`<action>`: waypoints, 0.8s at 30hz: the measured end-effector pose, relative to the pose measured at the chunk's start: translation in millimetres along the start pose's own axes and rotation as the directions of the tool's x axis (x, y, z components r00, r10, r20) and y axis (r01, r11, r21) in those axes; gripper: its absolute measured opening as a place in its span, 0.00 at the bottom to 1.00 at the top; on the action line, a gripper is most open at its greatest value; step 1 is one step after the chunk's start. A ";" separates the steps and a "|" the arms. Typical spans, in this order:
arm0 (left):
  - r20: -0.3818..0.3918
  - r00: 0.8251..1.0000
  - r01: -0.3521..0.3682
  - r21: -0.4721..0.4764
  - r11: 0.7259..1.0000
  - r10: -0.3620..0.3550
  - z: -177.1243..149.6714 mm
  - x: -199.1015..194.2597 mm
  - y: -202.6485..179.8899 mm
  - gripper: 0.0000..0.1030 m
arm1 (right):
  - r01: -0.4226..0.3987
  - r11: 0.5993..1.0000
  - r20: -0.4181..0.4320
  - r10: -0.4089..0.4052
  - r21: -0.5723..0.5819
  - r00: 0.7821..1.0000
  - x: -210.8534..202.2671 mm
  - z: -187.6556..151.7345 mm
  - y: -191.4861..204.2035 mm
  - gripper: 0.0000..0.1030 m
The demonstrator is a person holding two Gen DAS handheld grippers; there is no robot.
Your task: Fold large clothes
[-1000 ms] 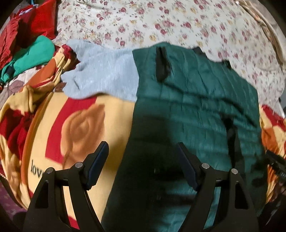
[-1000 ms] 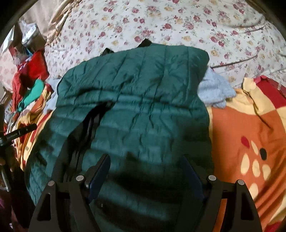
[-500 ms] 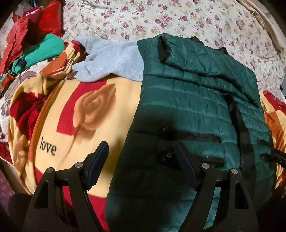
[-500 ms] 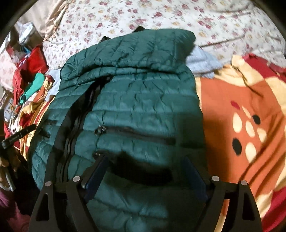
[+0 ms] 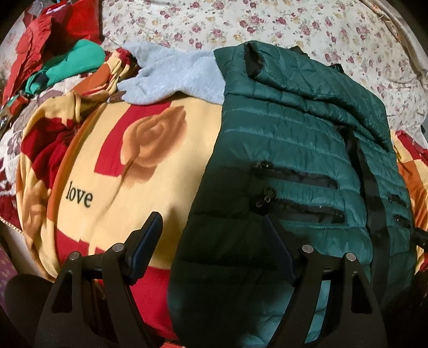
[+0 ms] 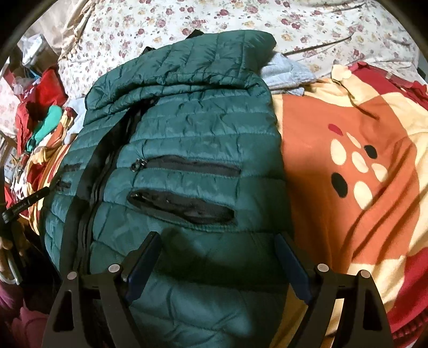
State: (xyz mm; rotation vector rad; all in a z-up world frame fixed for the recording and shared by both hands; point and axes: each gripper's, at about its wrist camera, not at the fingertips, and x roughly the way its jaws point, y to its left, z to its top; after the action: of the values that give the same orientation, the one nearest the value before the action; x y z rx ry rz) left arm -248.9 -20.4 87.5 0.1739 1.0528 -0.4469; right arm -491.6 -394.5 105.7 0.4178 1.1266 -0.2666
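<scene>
Green quilted jacket (image 6: 187, 139): lies zipped-front up on the rose-print blanket (image 5: 149, 166), top part doubled over, further folding left; my left gripper (image 5: 214, 238) and right gripper (image 6: 218, 257) gape wide, empty, above its hem.

jacket (image 6: 187, 128) — dark green, black zips | blanket (image 5: 160, 187) — yellow, red, orange rose | sheet (image 5: 240, 24) — cream floral

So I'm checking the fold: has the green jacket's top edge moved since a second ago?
Yes. The green jacket now has its upper part folded down toward the grippers, baring more of the floral sheet beyond it.
</scene>
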 end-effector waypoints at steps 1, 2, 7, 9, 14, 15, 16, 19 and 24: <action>-0.007 1.000 0.003 -0.003 1.000 -0.004 -1.4 0.5 1.5 0.75 | 0.003 1.000 -0.004 -0.003 0.002 1.000 -0.4 -2.0 -1.5 0.82; -0.012 1.000 0.007 -0.005 1.000 -0.007 -2.4 0.6 3.2 0.75 | 0.005 1.000 -0.006 -0.005 0.005 1.000 -0.9 -4.2 -3.0 0.83; -0.059 0.994 0.083 -0.069 0.994 -0.087 -8.0 2.2 24.6 0.75 | -0.003 0.999 -0.034 0.005 0.052 0.999 -2.5 -17.7 -17.3 0.84; -0.082 0.990 0.101 -0.119 0.988 -0.112 -10.3 4.7 37.7 0.75 | -0.011 0.998 -0.046 0.014 0.069 0.999 -2.0 -24.5 -22.2 0.84; -0.108 0.981 0.138 -0.195 0.971 -0.161 -21.5 7.7 57.1 0.77 | -0.082 0.990 -0.061 0.089 0.118 0.994 -1.7 -38.3 -33.2 0.84; -0.109 0.980 0.144 -0.194 0.970 -0.167 -24.1 7.4 56.4 0.78 | -0.099 0.988 -0.065 0.107 0.122 0.992 -1.1 -39.8 -33.2 0.84; -0.109 0.979 0.147 -0.187 0.971 -0.170 -26.3 7.4 54.8 0.78 | -0.120 0.985 -0.071 0.129 0.123 0.989 -0.2 -41.4 -32.0 0.84; -0.108 0.980 0.148 -0.159 0.976 -0.166 -32.2 5.1 47.9 0.81 | -0.175 0.978 -0.084 0.185 0.115 0.979 1.0 -44.8 -24.8 0.84; -0.130 0.967 0.200 -0.152 0.968 -0.221 -37.0 -0.2 40.1 0.80 | -0.209 0.976 -0.079 0.214 0.069 0.974 -4.6 -50.7 -14.6 0.84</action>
State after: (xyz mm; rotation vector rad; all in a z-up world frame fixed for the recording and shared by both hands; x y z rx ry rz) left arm -261.1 28.5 66.6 -0.0303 1.2482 -0.5579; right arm -540.8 -384.6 88.6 0.6029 1.1504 -0.0958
